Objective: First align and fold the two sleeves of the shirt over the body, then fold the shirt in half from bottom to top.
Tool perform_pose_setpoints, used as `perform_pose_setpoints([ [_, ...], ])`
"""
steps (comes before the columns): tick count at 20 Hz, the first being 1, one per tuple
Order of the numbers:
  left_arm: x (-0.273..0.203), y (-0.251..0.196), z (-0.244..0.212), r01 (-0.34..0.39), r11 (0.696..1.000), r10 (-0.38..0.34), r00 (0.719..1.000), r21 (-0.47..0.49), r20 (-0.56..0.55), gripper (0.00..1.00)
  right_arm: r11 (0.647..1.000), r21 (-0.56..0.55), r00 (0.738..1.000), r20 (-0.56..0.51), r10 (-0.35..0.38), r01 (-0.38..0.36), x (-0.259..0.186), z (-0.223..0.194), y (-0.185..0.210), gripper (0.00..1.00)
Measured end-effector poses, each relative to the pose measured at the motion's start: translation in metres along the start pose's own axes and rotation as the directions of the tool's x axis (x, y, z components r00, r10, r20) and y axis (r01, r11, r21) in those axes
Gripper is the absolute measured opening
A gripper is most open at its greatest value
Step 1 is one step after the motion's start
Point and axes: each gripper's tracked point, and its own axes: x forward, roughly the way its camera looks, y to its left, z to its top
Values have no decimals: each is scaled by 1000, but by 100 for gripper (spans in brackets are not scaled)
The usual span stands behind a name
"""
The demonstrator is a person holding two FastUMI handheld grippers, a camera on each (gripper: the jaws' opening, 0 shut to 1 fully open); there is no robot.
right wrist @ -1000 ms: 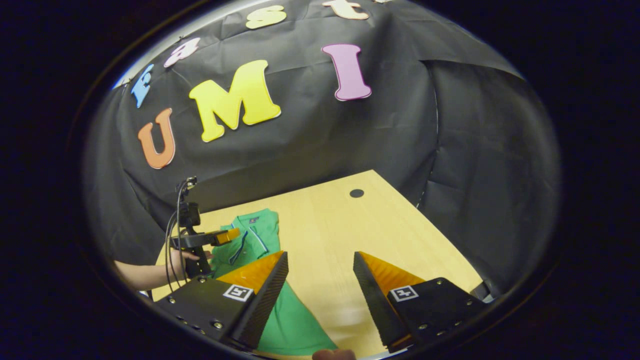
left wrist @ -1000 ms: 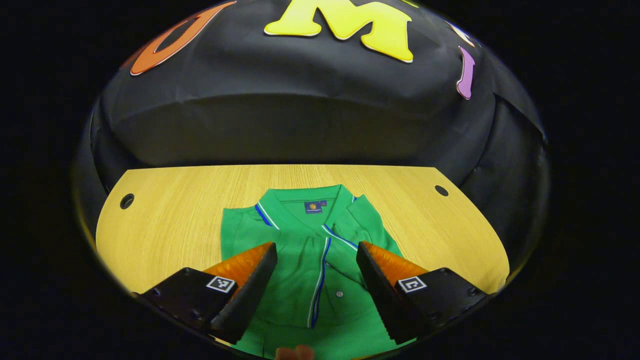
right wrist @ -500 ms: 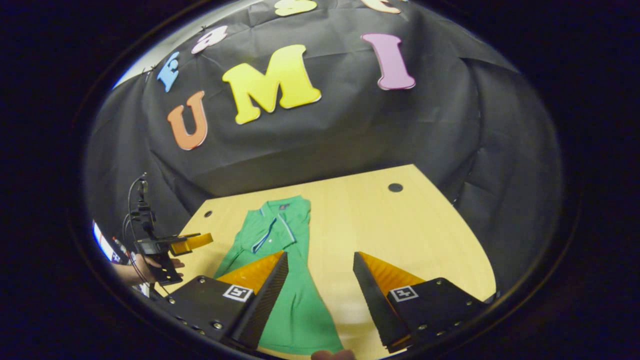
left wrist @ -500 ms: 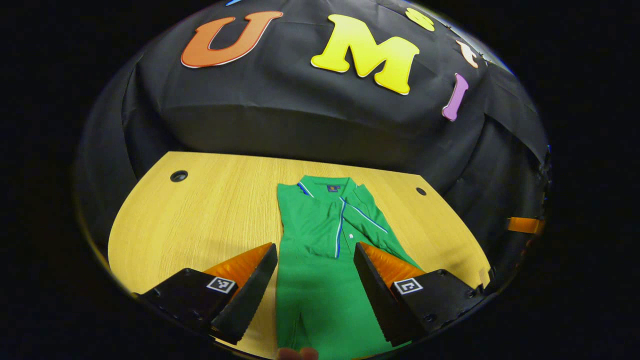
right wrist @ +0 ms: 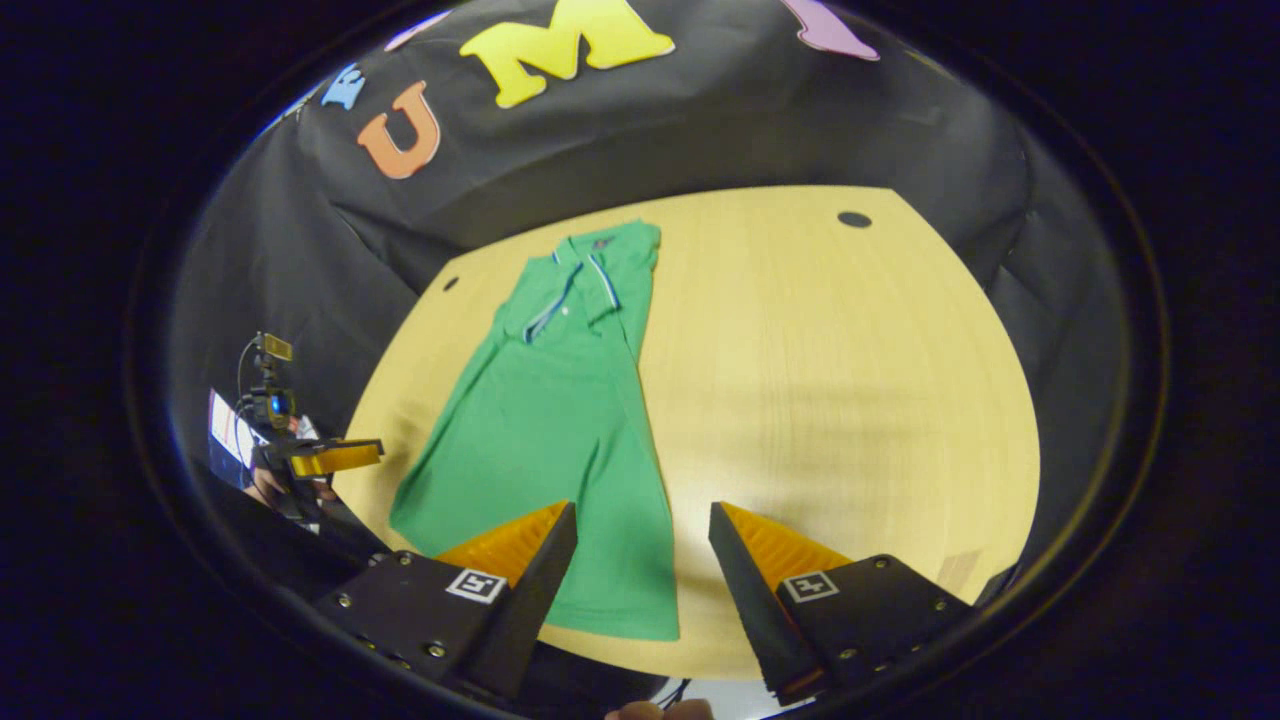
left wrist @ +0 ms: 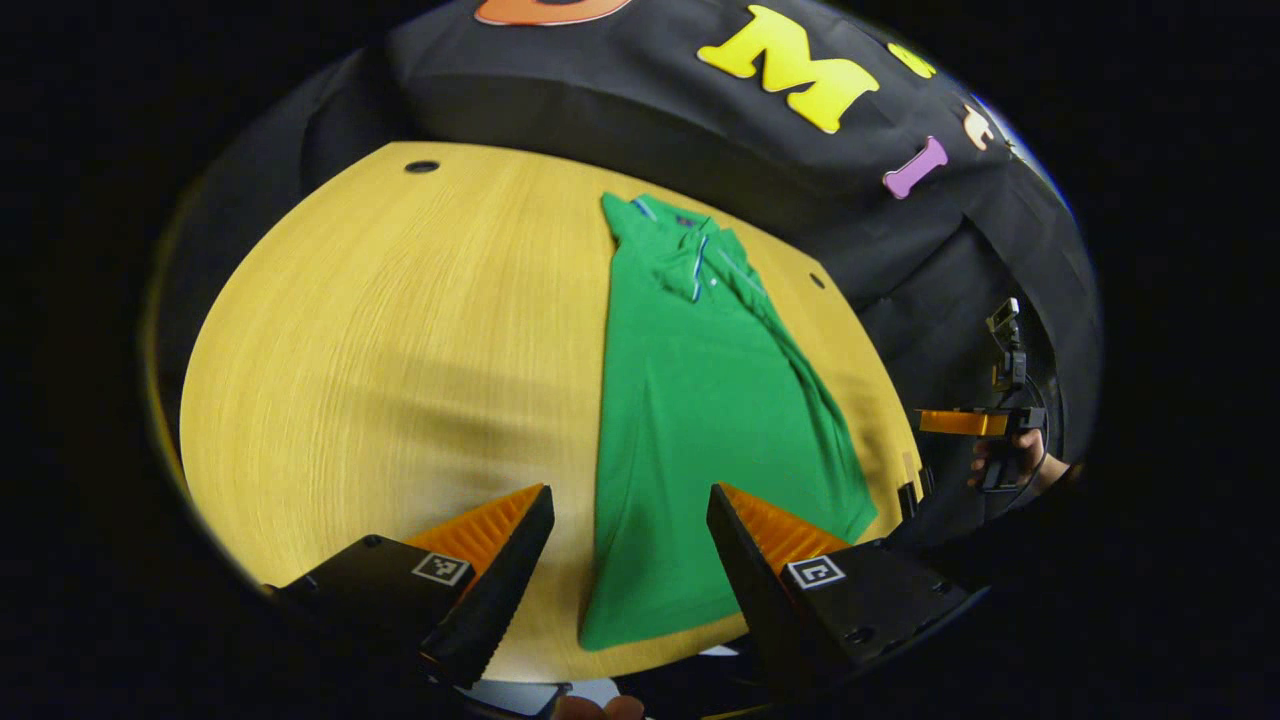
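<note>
A green polo shirt (left wrist: 700, 400) lies flat on the wooden table (left wrist: 380, 330), collar at the far side, both sleeves folded in over the body so it forms a long narrow strip. Its hem (left wrist: 660, 620) lies near the table's front edge. My left gripper (left wrist: 628, 510) hovers open above the hem's left corner, holding nothing. In the right gripper view the same shirt (right wrist: 560, 420) runs from collar (right wrist: 590, 260) to hem, and my right gripper (right wrist: 640, 525) is open above the hem's right corner. The other gripper (right wrist: 330, 458) is held by a hand at the left.
Two round cable holes (left wrist: 421, 166) (right wrist: 853, 218) sit near the table's far corners. Bare wood spreads left of the shirt in the left gripper view and right of it (right wrist: 850, 400) in the right gripper view. The right gripper (left wrist: 965, 422) shows off the table's right edge.
Both grippers have pulled back toward the table's front edge and risen, so the whole shirt down to its hem has come into view. Both stayed open.
</note>
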Motion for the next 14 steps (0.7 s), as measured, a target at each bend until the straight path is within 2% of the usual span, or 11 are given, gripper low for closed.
perform_pose_setpoints([
  [3, -9, 2, -41, -18, 999, 14, 996, -50, -86, 99, 998, -15, 996, -65, -68, 67, 1, -40, -6, 85],
  [6, -13, -4, -72, -10, 999, 4, 988, -39, -151, 99, 989, -88, 985, -115, -126, 116, 8, -78, -7, 85],
  [7, -15, -3, -74, -11, 1000, 6, 987, -30, -160, 99, 983, -125, 982, -118, -150, 136, 11, -87, -9, 82],
  [10, -5, -8, -74, -2, 1000, -1, 984, -16, -177, 99, 953, -221, 970, -82, -230, 207, 23, -97, -15, 84],
  [14, -1, -15, -74, -11, 1000, 8, 983, -18, -184, 99, 957, -221, 970, -109, -216, 188, 34, -115, 3, 84],
])
